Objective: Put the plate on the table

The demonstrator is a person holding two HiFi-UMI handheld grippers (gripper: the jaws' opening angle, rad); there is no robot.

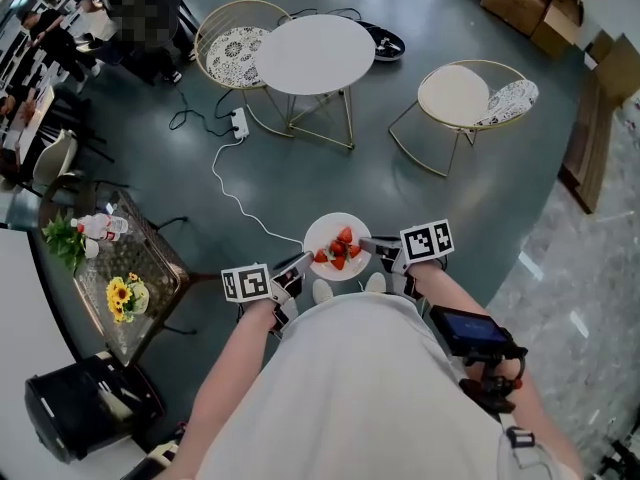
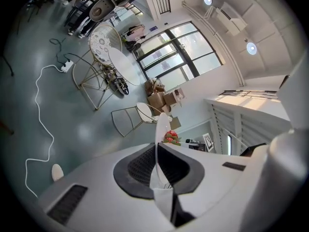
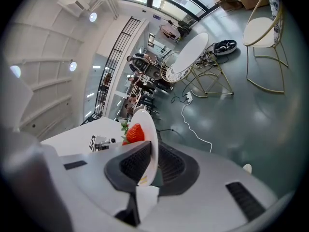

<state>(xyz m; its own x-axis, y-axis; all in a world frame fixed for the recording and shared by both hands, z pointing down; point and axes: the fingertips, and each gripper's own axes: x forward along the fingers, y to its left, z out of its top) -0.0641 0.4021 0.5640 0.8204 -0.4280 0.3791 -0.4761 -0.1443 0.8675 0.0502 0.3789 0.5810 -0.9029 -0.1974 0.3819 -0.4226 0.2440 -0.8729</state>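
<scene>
There is one plate (image 1: 322,233). It is round and white with a plain, thin rim. On it lies a small heap of red strawberries (image 1: 339,251) with green tops. They lie too close together to count.

There are two hand-held grippers, one on each side of the plate. The left hand-held gripper (image 1: 300,265) has its jaws pinched tight on the plate's left rim. In the left gripper view the thin white edge sits right between the two black pads. The right hand-held gripper (image 1: 372,245) has its jaws pinched tight on the right rim in the same way, with a strawberry showing just past them.

The plate is up in the air, level, just in front of the person's body and above the dark floor (image 1: 400,178). It touches nothing but the two hand-held grippers.

There is one round white counter (image 1: 315,54), well apart from the plate, and its top is bare. Two chairs with thin gold frames stand by it, one chair (image 1: 232,43) at its left and the other chair (image 1: 460,96) off to its right. One white cable (image 1: 235,198) runs across the floor to a power strip (image 1: 240,121). At the left, one glass-topped side stand (image 1: 160,258) carries yellow flowers (image 1: 125,296) and a bottle (image 1: 103,226).
</scene>
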